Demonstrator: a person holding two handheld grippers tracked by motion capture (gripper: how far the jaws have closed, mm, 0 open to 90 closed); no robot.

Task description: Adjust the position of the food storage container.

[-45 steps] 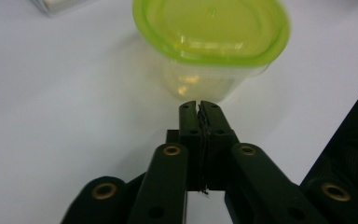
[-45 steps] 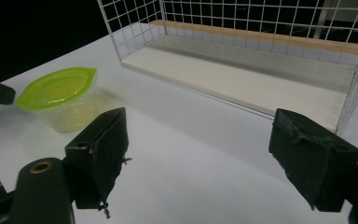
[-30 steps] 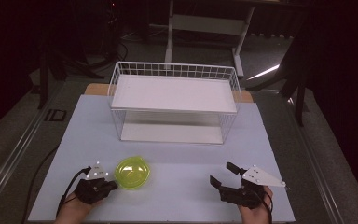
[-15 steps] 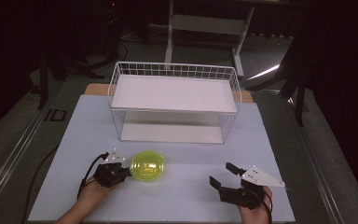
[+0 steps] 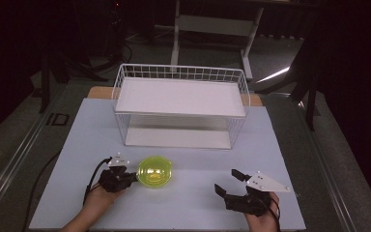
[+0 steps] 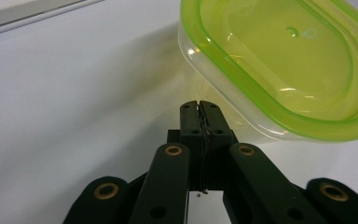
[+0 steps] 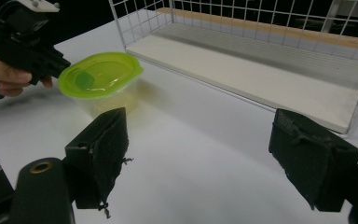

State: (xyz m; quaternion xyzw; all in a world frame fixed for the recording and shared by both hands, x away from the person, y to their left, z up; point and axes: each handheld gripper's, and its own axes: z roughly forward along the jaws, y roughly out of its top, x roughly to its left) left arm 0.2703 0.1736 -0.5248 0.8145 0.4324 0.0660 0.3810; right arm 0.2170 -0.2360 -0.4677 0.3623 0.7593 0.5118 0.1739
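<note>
From above, the tub (image 5: 155, 171) is sitting on the worktop (image 5: 77, 135) in front of the rack (image 5: 181, 104), left tongs (image 5: 131, 177) touching its rim, right tongs (image 5: 227, 182) gaping well apart. The left gripper view is showing jaws pressed together, gripping nothing, beside the tub (image 6: 279, 70): a nudge could skid or tip it. The right gripper view is showing the tub (image 7: 100, 79) near the rack (image 7: 261, 51), which it could hit.
</note>
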